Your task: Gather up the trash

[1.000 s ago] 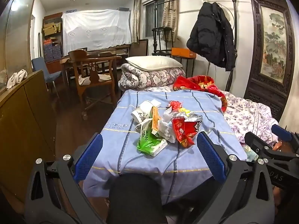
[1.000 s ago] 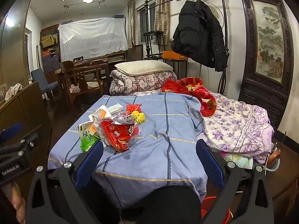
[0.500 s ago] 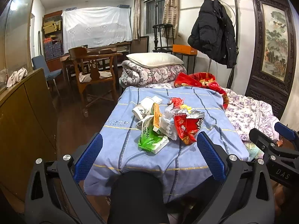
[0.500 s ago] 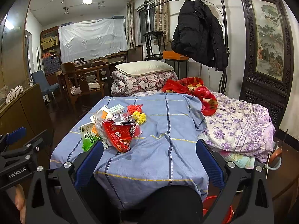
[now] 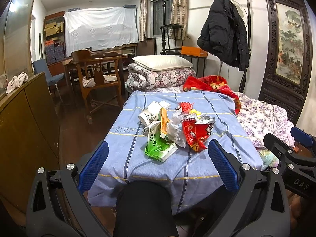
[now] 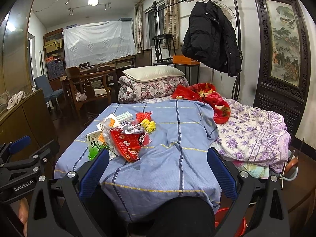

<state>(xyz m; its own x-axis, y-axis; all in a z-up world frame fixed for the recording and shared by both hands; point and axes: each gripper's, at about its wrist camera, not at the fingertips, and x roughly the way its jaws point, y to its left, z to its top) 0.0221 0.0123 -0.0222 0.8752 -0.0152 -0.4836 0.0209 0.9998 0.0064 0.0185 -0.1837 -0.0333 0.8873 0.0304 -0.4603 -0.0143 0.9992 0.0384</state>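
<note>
A heap of trash lies on the blue checked sheet [image 5: 197, 102] of the bed: a green tea pack [image 5: 156, 144], a red snack bag [image 5: 194, 132], a clear plastic bag [image 5: 175, 128], a white paper cup [image 5: 150, 113] and red and yellow bits [image 5: 186, 105]. The heap also shows in the right wrist view, with the red bag [image 6: 128, 140] and the green pack [image 6: 93, 146]. My left gripper [image 5: 158, 160] is open and empty, short of the heap. My right gripper [image 6: 158, 164] is open and empty, to the right of the heap.
A wooden cabinet [image 5: 23, 122] stands on the left, a wooden chair [image 5: 96, 79] behind it. A folded floral quilt with a pillow [image 5: 162, 73] lies at the bed's far end. A red blanket [image 5: 213, 86] and purple floral bedding [image 5: 262, 118] lie on the right. A red basin [image 6: 231, 221] sits on the floor.
Both grippers have drawn back and risen a little, so the bed and the heap sit slightly farther off. Both stay open and empty.
</note>
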